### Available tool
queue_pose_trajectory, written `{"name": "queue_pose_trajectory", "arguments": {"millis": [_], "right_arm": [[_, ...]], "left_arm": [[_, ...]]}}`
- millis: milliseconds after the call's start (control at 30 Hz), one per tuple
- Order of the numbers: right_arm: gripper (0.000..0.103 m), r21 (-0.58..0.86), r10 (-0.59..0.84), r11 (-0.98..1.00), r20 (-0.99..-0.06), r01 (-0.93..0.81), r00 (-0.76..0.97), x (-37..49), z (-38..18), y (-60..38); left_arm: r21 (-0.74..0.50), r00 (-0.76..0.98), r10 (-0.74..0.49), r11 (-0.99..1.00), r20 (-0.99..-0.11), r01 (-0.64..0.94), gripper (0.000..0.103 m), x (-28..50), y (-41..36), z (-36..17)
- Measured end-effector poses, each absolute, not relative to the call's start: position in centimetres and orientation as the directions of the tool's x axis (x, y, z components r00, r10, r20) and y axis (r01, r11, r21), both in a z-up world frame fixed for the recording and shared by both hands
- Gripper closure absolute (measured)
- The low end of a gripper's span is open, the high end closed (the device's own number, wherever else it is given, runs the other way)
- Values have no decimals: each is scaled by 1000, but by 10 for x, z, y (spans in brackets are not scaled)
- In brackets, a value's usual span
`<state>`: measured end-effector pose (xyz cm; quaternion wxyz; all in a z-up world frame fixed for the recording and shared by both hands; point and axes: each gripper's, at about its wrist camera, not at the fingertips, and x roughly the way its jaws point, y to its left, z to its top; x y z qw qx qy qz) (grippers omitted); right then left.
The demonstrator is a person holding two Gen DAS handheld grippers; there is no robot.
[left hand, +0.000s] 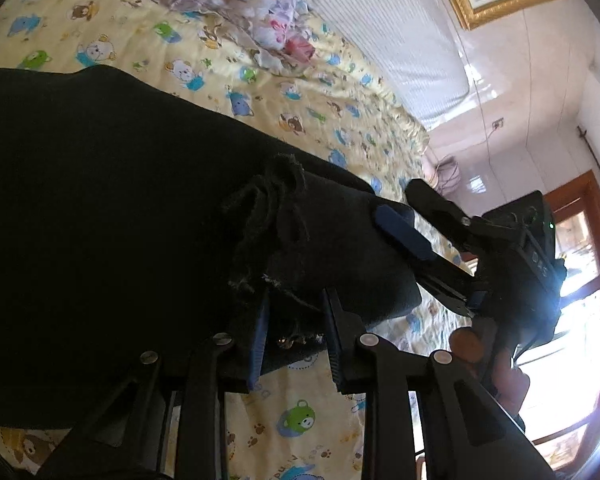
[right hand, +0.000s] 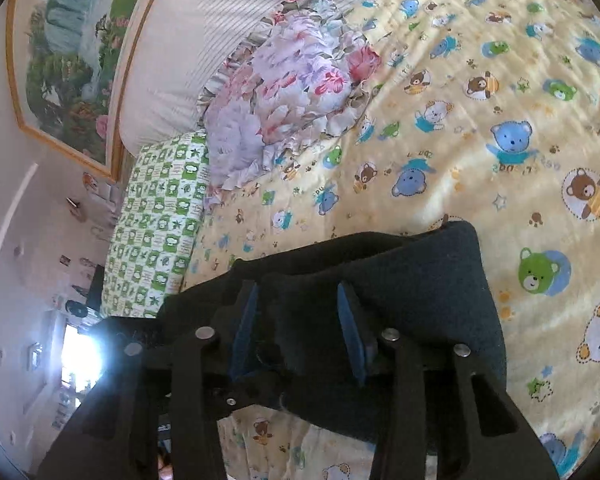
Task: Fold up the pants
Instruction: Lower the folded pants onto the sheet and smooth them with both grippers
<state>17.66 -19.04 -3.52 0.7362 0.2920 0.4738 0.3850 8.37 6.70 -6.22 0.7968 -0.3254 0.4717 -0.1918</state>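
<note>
The black pants (left hand: 100, 208) hang lifted above the yellow bear-print bed sheet (left hand: 284, 92). My left gripper (left hand: 296, 300) is shut on a bunched edge of the pants, its blue pads (left hand: 260, 336) pressing the cloth. My right gripper (left hand: 396, 216) shows in the left wrist view, gripping the same edge just to the right. In the right wrist view my right gripper (right hand: 300, 320) is shut on the pants (right hand: 420, 280), which fill the space between its blue pads (right hand: 350, 332) and drape over the sheet (right hand: 480, 100).
A floral pillow (right hand: 292, 92) and a green checked pillow (right hand: 156, 232) lie at the head of the bed by a striped headboard (right hand: 220, 32). A framed painting (right hand: 68, 52) hangs on the wall. A bright window (left hand: 572, 320) is at the right.
</note>
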Motion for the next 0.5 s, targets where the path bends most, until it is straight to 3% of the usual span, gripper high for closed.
{"name": "queue_pose_trajectory", "arguments": {"millis": [67, 200, 400, 500], "right_arm": [[60, 796, 850, 523, -462, -305, 253, 175, -28, -190], [60, 786, 865, 502, -447, -360, 229, 174, -9, -178], [60, 726, 859, 502, -483, -469, 171, 170, 14, -134], [52, 695, 852, 491, -508, -526, 124, 167, 21, -107]], "left_arm": [[-697, 495, -602, 717, -627, -10, 75, 82, 69, -59], [-686, 549, -561, 726, -619, -32, 59, 68, 83, -45], [-673, 639, -467, 731, -611, -109, 58, 37, 119, -27], [-666, 683, -397, 724, -613, -177, 58, 17, 145, -22]]}}
